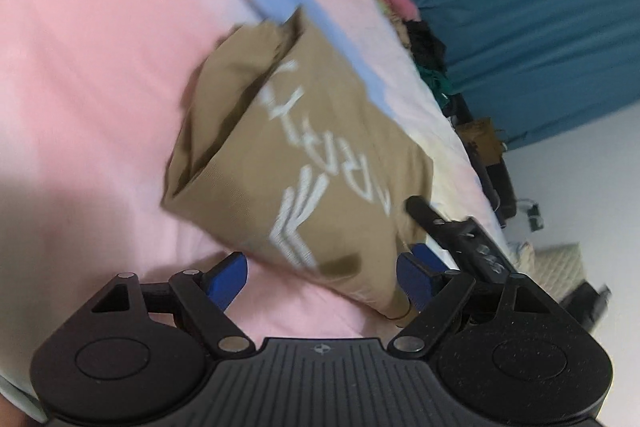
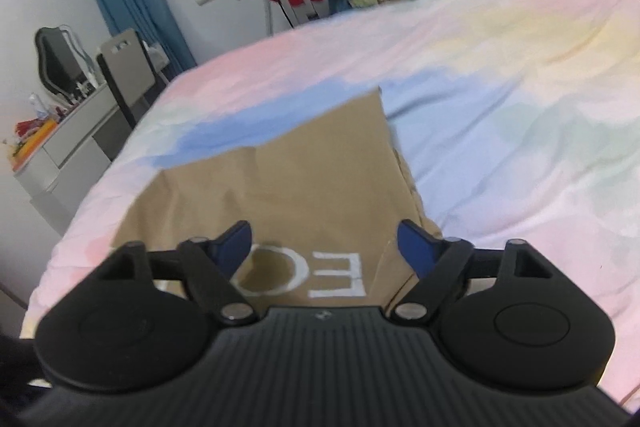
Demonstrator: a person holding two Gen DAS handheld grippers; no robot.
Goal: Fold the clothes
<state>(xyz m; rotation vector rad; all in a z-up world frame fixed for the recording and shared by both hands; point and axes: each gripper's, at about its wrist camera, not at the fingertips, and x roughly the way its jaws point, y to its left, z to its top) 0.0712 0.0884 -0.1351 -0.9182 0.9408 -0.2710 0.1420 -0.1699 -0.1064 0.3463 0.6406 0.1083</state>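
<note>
Both claws (image 1: pixel 320 277) (image 2: pixel 324 247) wide, angled down over tan shirt (image 1: pixel 304 155).

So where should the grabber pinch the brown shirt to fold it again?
Probably the brown shirt's near corner, close to the right gripper, coming in low from the near side. That edge lies flat on the bed sheet with layers stacked, so both open fingers could slide around it. The far end looks bunched in the left view.

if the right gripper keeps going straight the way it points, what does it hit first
Most likely the folded tan shirt, which lies straight ahead of the open right gripper on the bedsheet. How far off it lies is unclear.
</note>
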